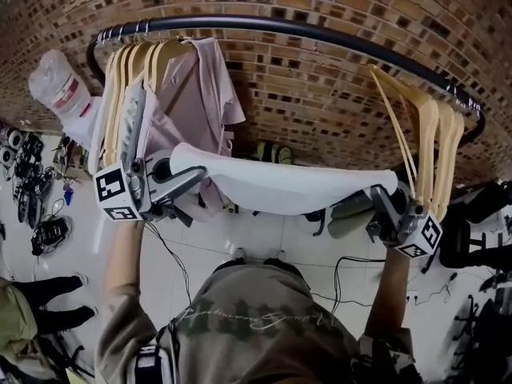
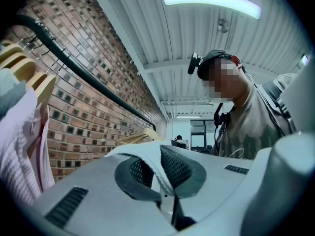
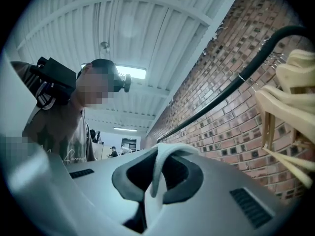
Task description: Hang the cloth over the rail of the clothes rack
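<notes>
Closest in, the person's shoulders (image 1: 264, 310); beyond them the left gripper (image 1: 182, 178) and right gripper (image 1: 378, 200), fingers clenched on opposite ends of the white cloth (image 1: 296, 186), stretched below the rail (image 1: 320, 30) at twelve o'clock. Best to lift both ends evenly, taut (clear of the hangers (image 1: 432, 126)). One cloth, one rail, two grippers; hangers in two bunches, ten and two o'clock.

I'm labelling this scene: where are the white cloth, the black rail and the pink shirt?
cloth (image 1: 296, 189), head view, middle of the stretched span.
rail (image 1: 304, 29), head view, top of its curved bar.
pink shirt (image 1: 196, 94), head view, its front panel.
</notes>
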Available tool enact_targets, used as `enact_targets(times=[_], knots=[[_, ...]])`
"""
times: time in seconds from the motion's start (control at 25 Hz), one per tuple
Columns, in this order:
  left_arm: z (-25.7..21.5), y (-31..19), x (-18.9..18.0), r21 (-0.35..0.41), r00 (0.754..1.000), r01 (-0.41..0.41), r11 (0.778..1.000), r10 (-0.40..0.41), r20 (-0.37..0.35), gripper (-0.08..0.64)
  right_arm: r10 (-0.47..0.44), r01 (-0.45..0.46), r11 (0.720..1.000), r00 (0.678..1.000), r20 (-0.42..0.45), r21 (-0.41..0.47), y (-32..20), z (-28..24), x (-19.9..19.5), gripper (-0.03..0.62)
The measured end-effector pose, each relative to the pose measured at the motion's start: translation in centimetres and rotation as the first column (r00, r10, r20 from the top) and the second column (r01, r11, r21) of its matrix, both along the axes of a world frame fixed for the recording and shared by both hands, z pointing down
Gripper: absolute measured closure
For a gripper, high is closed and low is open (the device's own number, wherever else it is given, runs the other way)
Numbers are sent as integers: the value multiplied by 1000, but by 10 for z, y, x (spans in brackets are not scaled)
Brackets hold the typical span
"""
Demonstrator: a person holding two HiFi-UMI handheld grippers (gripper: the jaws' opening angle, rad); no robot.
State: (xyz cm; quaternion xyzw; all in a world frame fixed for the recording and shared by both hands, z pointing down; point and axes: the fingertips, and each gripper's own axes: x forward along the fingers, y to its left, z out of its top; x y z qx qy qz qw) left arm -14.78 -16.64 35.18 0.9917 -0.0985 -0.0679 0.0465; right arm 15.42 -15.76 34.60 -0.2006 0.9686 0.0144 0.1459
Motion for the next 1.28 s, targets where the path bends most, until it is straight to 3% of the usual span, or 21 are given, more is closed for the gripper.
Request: enact_targets(times=[0.4, 0.76, 1.0, 1.28], knots=[[-69, 3, 3, 70, 998, -4, 998, 9, -69, 545, -65, 72, 996, 992, -111, 55, -6, -55, 4, 574], [-131, -10, 7, 108, 997, -13, 994, 22, -79, 545, -65, 73, 992, 994, -85, 103, -8, -125, 10, 574], [-156, -34, 7, 107, 997, 2, 994, 6, -80, 545, -68, 82, 991, 990, -127, 110, -24, -149, 10, 575], [-167, -51, 9, 126, 999, 19, 992, -16, -31, 545, -59, 71, 993, 990, -131, 93, -40, -159, 11, 575]])
